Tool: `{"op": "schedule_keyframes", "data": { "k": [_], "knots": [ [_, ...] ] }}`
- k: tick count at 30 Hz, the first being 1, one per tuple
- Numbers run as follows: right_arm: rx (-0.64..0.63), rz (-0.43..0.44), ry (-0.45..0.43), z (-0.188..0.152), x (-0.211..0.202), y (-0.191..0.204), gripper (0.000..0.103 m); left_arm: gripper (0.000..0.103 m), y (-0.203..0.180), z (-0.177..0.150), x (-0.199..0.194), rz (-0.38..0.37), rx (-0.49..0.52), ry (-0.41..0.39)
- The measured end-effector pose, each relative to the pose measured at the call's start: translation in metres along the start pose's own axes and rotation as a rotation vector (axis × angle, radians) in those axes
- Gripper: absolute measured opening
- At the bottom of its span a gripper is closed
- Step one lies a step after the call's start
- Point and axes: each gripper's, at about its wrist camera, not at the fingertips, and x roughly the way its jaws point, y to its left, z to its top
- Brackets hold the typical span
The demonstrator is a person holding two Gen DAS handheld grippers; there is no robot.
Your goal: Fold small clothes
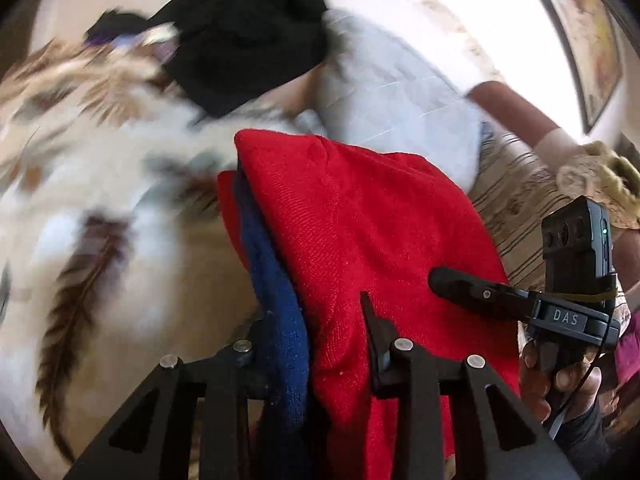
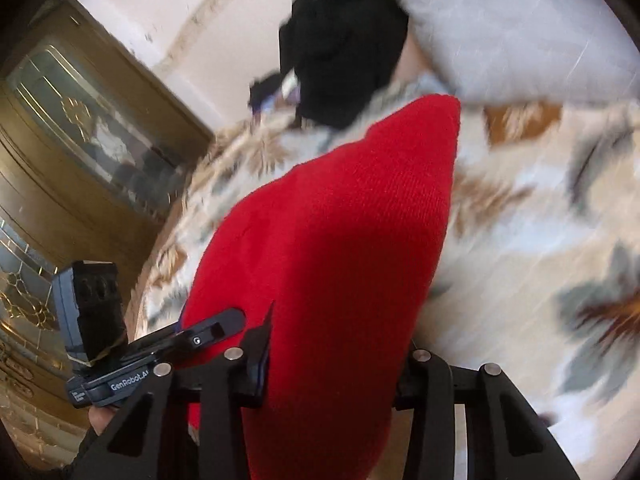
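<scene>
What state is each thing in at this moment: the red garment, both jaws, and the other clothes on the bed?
Red garment: lifted, doubled over, blue layer showing.
Left gripper: jaws shut on the red garment.
Right gripper: jaws shut on the red garment.
Black garment: crumpled, unfolded.
Pale garment: lying loose.

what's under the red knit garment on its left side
A blue fabric layer shows under the red knit garment. How far it runs beneath is covered. Below lies the leaf-print blanket.

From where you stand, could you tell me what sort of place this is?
Probably a bedroom: clothes lie on a feather-print bedspread, a pale pillow lies at its far end, and an ornate glass-panelled door stands beside it.
</scene>
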Motion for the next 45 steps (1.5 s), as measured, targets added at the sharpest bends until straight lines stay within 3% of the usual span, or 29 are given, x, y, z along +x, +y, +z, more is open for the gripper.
{"op": "schedule_keyframes", "data": {
  "k": [2, 4, 5, 6, 7, 8, 9, 12, 15, 17, 18, 19, 20, 21, 22, 26, 29, 35, 38, 40, 42, 45],
  "knots": [
    [0.040, -0.014, -0.017, 0.013, -0.010, -0.026, 0.045, 0.037, -0.016, 0.015, 0.027, -0.012, 0.012, 0.016],
    [0.112, -0.032, -0.007, 0.018, -0.003, -0.065, 0.052, 0.049, -0.020, 0.020, 0.061, 0.030, 0.015, 0.053],
    [0.171, -0.078, -0.003, 0.015, 0.005, -0.091, 0.060, 0.060, -0.018, 0.018, 0.091, 0.114, 0.031, 0.109],
    [0.225, -0.132, 0.003, 0.008, 0.011, -0.109, 0.063, 0.061, -0.012, 0.012, 0.114, 0.213, 0.025, 0.185],
    [0.277, -0.186, 0.040, -0.002, 0.017, -0.127, 0.063, 0.064, -0.002, 0.007, 0.130, 0.204, 0.003, 0.225],
    [0.299, -0.182, 0.052, -0.014, 0.017, -0.137, 0.063, 0.067, 0.000, 0.008, 0.126, 0.175, -0.015, 0.190],
    [0.294, -0.132, 0.016, -0.023, 0.007, -0.136, 0.064, 0.067, -0.002, 0.009, 0.119, 0.192, -0.004, 0.179],
    [0.229, -0.161, -0.086, -0.033, -0.024, -0.111, 0.063, 0.066, -0.020, 0.011, 0.086, 0.204, 0.064, 0.099],
    [0.188, -0.081, -0.164, -0.039, -0.046, -0.079, 0.063, 0.066, -0.038, 0.003, 0.059, 0.193, 0.087, 0.044],
    [0.165, -0.047, -0.138, -0.043, -0.033, -0.057, 0.064, 0.066, -0.039, -0.008, 0.057, 0.241, 0.107, 0.039],
    [0.165, -0.038, -0.105, -0.046, -0.023, -0.056, 0.067, 0.066, -0.036, -0.013, 0.068, 0.287, 0.111, 0.086],
    [0.197, -0.043, -0.004, -0.051, 0.001, -0.065, 0.069, 0.066, -0.030, -0.018, 0.082, 0.337, 0.102, 0.147],
    [0.237, -0.078, 0.066, -0.056, 0.017, -0.075, 0.067, 0.068, -0.025, -0.022, 0.091, 0.360, 0.089, 0.172],
    [0.258, -0.114, 0.072, -0.059, 0.020, -0.079, 0.057, 0.068, -0.021, -0.025, 0.090, 0.353, 0.067, 0.173],
    [0.232, -0.125, 0.039, -0.060, 0.011, -0.070, 0.056, 0.068, -0.022, -0.024, 0.085, 0.349, 0.054, 0.159],
    [0.097, -0.183, -0.056, -0.053, -0.022, -0.032, 0.071, 0.068, -0.033, -0.024, 0.062, 0.397, 0.113, 0.091],
    [0.058, -0.192, -0.068, -0.056, -0.029, -0.016, 0.072, 0.068, -0.035, -0.027, 0.054, 0.390, 0.101, 0.079],
    [0.086, -0.226, 0.079, -0.081, 0.005, -0.035, 0.072, 0.069, -0.047, -0.038, 0.034, 0.417, 0.132, 0.065],
    [0.058, -0.234, 0.024, -0.084, -0.012, -0.023, 0.072, 0.074, -0.055, -0.040, 0.018, 0.442, 0.153, 0.036],
    [0.009, -0.276, -0.023, -0.086, -0.027, -0.008, 0.072, 0.080, -0.061, -0.042, 0.008, 0.473, 0.161, 0.001],
    [-0.041, -0.336, -0.063, -0.094, -0.040, 0.007, 0.083, 0.083, -0.066, -0.044, 0.001, 0.482, 0.167, -0.024],
    [-0.089, -0.413, -0.096, -0.106, -0.052, 0.018, 0.084, 0.084, -0.075, -0.050, -0.008, 0.491, 0.186, -0.032]
  ]
}}
